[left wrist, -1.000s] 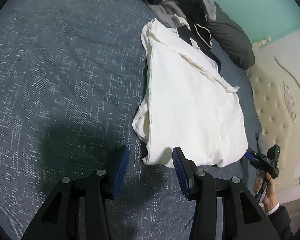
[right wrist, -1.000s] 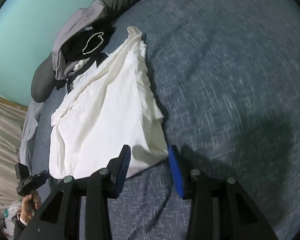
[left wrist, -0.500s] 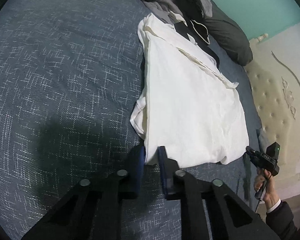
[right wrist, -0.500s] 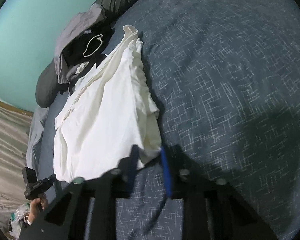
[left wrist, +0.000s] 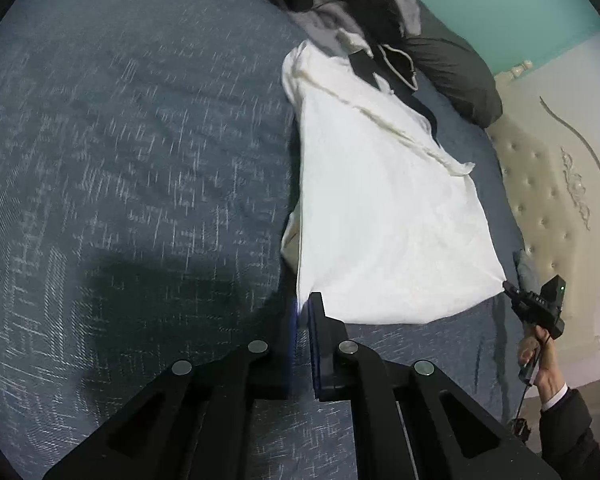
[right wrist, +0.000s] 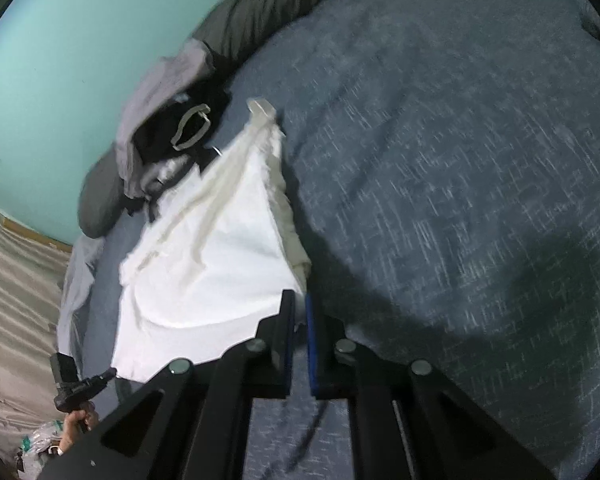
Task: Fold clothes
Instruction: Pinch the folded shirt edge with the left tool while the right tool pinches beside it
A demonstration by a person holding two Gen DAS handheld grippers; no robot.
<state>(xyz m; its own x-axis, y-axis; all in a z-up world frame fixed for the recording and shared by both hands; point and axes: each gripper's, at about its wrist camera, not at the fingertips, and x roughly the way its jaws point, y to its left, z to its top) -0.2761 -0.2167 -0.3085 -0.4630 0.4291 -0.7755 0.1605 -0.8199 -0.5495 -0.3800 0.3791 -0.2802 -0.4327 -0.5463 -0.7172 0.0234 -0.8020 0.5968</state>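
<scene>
White garment [left wrist: 384, 216], folded lengthwise, wrinkled, lies on the blue bed [left wrist: 120, 160] toward its headboard side; near hem lifted and stretched taut, far end bunched beside the pile of dark clothes [left wrist: 360, 4].

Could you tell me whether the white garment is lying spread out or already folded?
Folded: the white garment shows doubled layers along its edge.

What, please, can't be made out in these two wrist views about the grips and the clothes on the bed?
- Left wrist view: how much of the white garment sits between the left gripper fingers; they cover that corner.
- Right wrist view: the same at the right gripper, and motion blur smears the hem.
- Both views: what the dark clothes pile contains; it is small, overlapped, and cut off by the image edge in the left view.
</scene>
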